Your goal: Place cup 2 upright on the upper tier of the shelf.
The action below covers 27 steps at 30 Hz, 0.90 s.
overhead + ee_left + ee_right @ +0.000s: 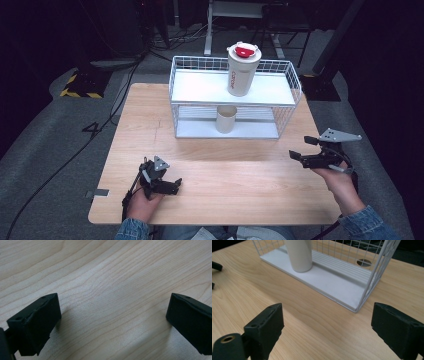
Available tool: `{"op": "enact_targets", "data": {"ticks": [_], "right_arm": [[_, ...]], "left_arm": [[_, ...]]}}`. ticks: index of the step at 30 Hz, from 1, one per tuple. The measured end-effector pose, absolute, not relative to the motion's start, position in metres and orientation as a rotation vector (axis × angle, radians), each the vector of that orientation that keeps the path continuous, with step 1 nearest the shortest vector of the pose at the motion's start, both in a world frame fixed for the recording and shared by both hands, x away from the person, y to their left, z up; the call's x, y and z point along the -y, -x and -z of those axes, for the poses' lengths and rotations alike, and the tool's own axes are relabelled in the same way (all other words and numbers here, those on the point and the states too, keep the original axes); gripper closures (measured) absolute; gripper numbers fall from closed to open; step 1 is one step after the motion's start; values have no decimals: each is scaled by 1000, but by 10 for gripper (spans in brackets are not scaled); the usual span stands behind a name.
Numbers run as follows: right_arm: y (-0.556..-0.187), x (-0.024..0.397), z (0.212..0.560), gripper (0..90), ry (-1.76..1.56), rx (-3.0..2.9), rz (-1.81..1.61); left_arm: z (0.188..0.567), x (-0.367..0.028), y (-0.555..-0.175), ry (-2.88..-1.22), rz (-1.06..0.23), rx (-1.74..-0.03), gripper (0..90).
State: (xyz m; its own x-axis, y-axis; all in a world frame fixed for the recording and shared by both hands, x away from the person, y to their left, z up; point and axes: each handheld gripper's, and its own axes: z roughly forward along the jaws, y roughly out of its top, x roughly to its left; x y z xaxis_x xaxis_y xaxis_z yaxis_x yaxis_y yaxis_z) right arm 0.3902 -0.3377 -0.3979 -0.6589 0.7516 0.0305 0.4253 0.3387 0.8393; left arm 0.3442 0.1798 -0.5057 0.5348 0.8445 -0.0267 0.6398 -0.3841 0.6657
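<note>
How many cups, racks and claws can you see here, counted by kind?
Cups: 2 (lidded tumbler with a red-and-white lid on the top shelf, plain beige cup on the bottom shelf)
Wire racks: 1 (white two-shelf wire rack)
Claws: 2 (left claw, right claw)
Tables: 1 (wooden table)
Total: 6

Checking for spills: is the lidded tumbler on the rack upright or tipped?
Upright: the tumbler stands on the rack's top shelf, red-and-white lid up.
</note>
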Motion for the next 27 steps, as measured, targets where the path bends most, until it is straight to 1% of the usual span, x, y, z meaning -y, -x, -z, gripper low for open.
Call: {"op": "enact_targets", "data": {"ticks": [2, 4, 5, 18, 19, 27], "right_arm": [[-388, 339, 411, 112, -1054, -2250, -1214], [-387, 339, 414, 112, -1056, -2254, -1209], [-386, 340, 422, 112, -1070, -2259, -1199], [-378, 342, 467, 112, -1137, -2290, -1134], [-378, 343, 474, 112, -1146, -2289, -1120], [-376, 343, 494, 119, -1183, -2280, -1068]], "left_arm": [[506, -180, -344, -2148, -421, -1196, 2], [506, -180, -344, -2149, -422, -1196, 2], [506, -180, -344, -2148, -421, -1196, 2], [506, -180, -344, -2146, -422, -1197, 2], [506, -180, -344, -2145, -421, -1198, 2], [506, -180, -345, -2145, -421, -1197, 2]]}}
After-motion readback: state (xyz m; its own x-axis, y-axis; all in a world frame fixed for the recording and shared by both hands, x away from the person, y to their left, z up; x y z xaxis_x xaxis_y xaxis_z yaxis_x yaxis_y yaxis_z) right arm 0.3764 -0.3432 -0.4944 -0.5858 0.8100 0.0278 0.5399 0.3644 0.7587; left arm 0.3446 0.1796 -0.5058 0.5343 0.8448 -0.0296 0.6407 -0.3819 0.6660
